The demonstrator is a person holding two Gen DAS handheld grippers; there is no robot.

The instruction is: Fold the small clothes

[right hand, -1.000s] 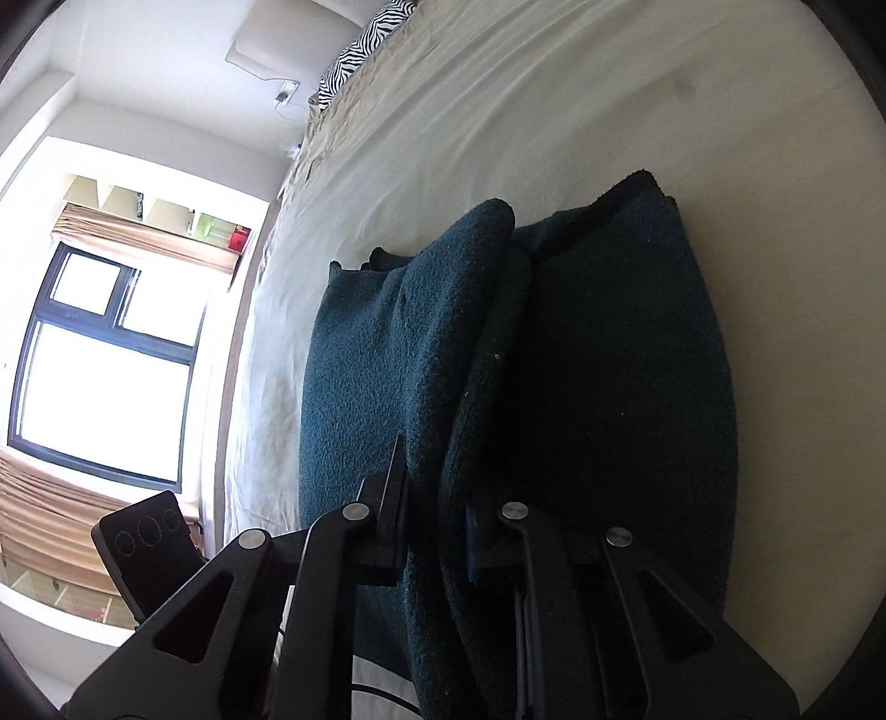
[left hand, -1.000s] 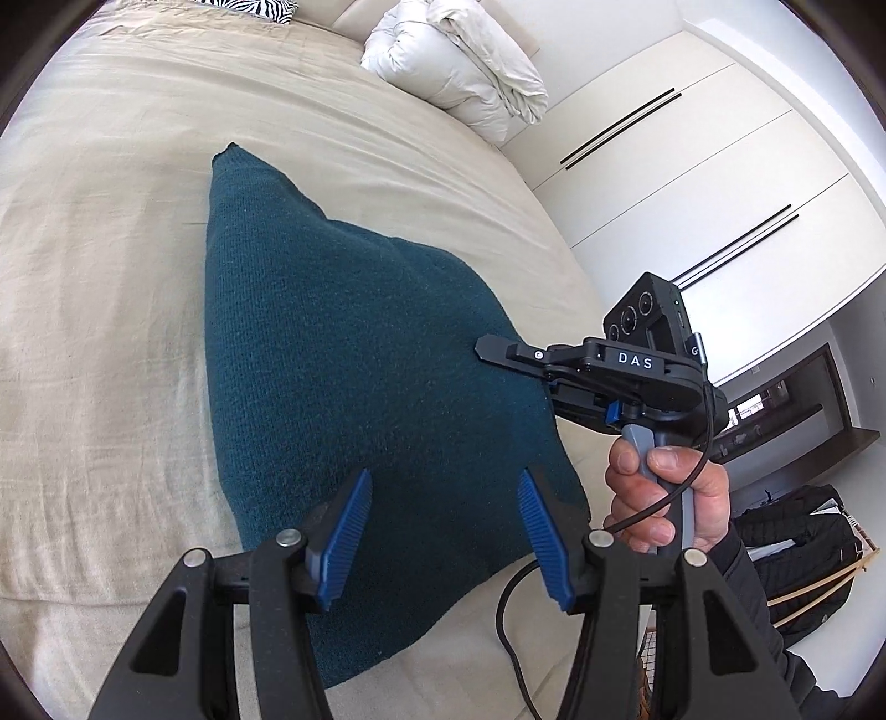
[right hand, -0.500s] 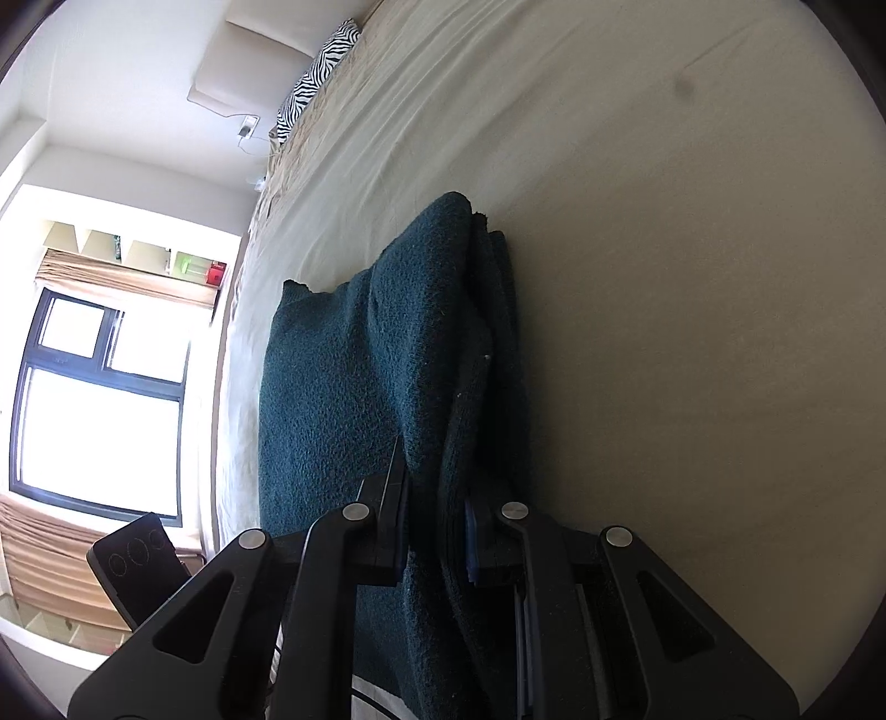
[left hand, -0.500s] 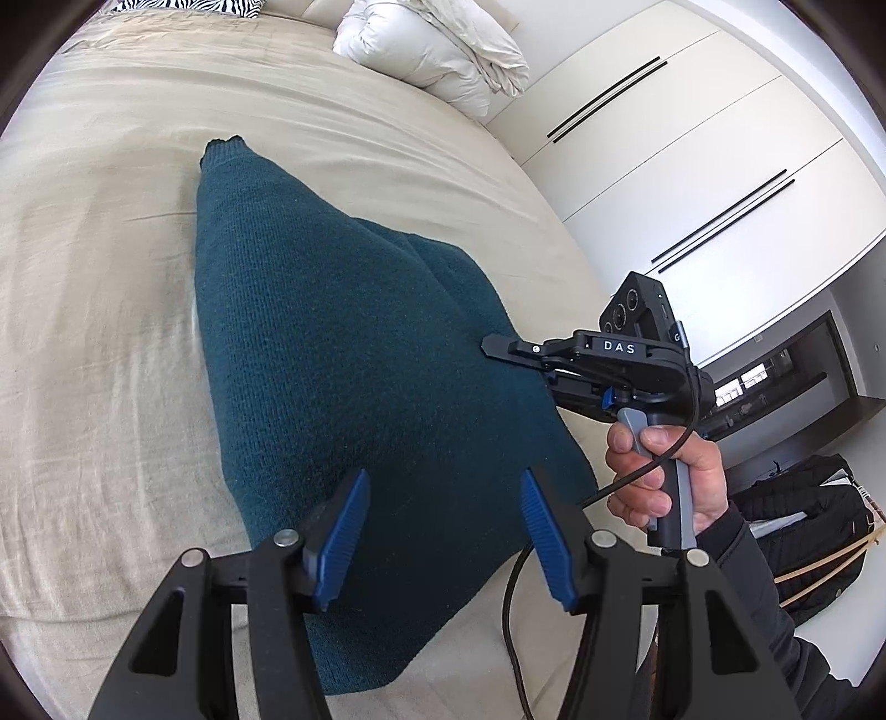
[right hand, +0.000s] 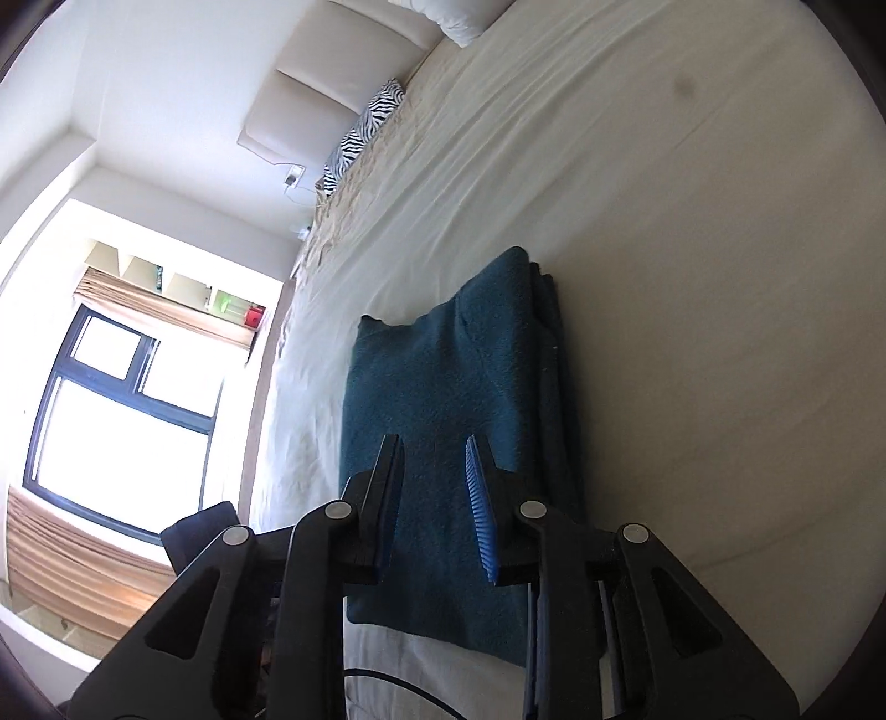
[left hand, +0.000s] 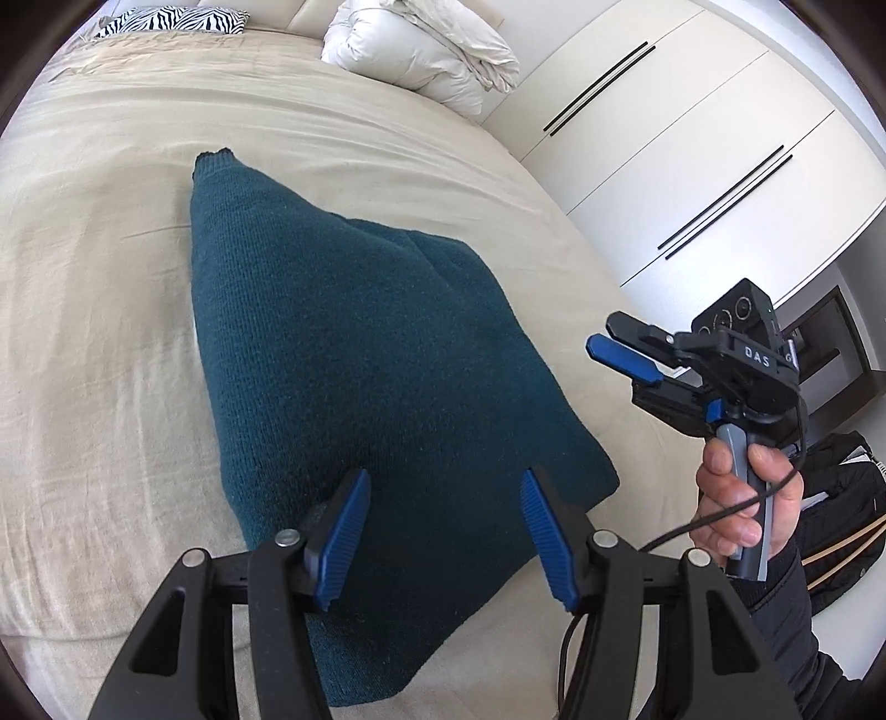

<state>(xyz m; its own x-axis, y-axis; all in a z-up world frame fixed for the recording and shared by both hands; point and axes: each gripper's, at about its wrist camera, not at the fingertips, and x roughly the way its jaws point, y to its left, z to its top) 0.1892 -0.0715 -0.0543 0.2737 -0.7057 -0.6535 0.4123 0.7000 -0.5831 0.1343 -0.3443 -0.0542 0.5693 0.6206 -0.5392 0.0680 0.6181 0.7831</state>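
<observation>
A beige-sheeted bed [left hand: 99, 310] carries a folded teal sweater [left hand: 354, 354], white duvet [left hand: 421, 50] and zebra pillow [left hand: 177, 19].

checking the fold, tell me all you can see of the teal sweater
The dark teal knitted sweater lies folded on the beige bed sheet, layers stacked along one edge, one ribbed corner sticking out at the far end. Nothing grips it: the left gripper hovers open above its near end.

Left tool [left hand: 443, 531]: black angular arms with silver round screws and ribbed blue pads. Right tool [left hand: 623, 346]: black body lettered "DAS" in white, blue pad, small blue catch, grey handle, with a thin black cable looping below the handle. The hand [left hand: 745, 501] on that handle wears a black sleeve [left hand: 797, 603].
</observation>
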